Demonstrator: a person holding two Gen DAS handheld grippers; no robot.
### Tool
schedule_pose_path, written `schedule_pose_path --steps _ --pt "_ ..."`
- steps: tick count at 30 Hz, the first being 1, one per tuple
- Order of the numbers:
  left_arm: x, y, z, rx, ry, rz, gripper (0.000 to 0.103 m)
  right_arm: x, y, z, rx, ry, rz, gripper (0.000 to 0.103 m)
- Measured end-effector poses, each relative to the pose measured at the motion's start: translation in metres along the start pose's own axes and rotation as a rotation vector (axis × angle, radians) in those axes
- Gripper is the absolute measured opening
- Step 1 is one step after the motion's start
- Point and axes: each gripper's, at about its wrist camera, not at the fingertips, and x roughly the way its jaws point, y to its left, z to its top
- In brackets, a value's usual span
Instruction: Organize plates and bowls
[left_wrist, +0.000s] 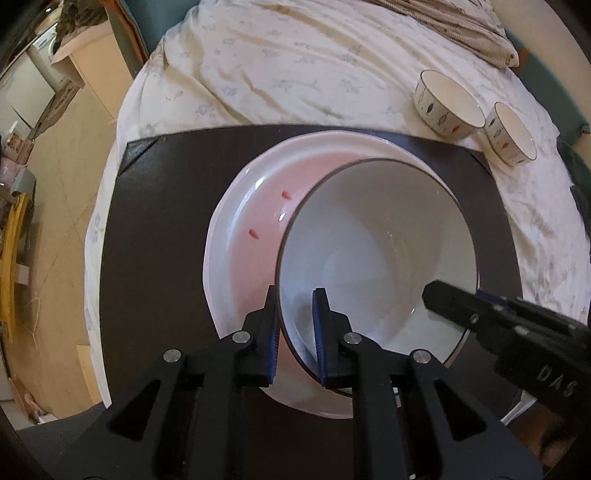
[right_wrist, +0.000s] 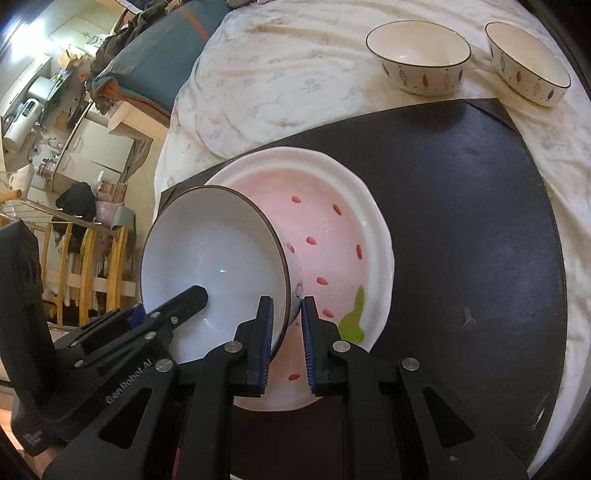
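A large white bowl with a dark rim (left_wrist: 376, 251) (right_wrist: 210, 266) is held tilted over a pink plate with red seed marks (left_wrist: 251, 206) (right_wrist: 332, 236) that lies on a dark mat (left_wrist: 159, 229) (right_wrist: 472, 229). My left gripper (left_wrist: 295, 332) is shut on the bowl's near-left rim. My right gripper (right_wrist: 286, 332) is shut on the opposite rim, and it shows in the left wrist view (left_wrist: 454, 299). Two small patterned bowls (left_wrist: 447, 105) (left_wrist: 511, 134) stand on the sheet beyond the mat, also in the right wrist view (right_wrist: 417, 57) (right_wrist: 528, 62).
The mat lies on a bed with a pale floral sheet (left_wrist: 295, 66) (right_wrist: 280, 74). A striped cloth (left_wrist: 454, 26) lies at the bed's far end. The floor drops off at the left, with a wooden chair (right_wrist: 92, 266) and kitchen units (right_wrist: 74, 147) beyond.
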Motion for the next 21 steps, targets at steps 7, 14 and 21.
schedule_pose_path --steps 7,14,21 --pt "0.003 0.002 0.001 -0.005 0.004 -0.018 0.016 0.001 0.002 0.007 0.007 0.005 0.016 0.018" --pt "0.006 -0.005 0.002 0.014 0.015 -0.041 0.023 0.001 -0.005 0.009 0.042 0.03 0.03 0.022" --pt "0.007 -0.006 0.003 0.012 0.009 -0.03 0.025 0.0 -0.006 0.012 0.044 0.028 0.038 0.023"
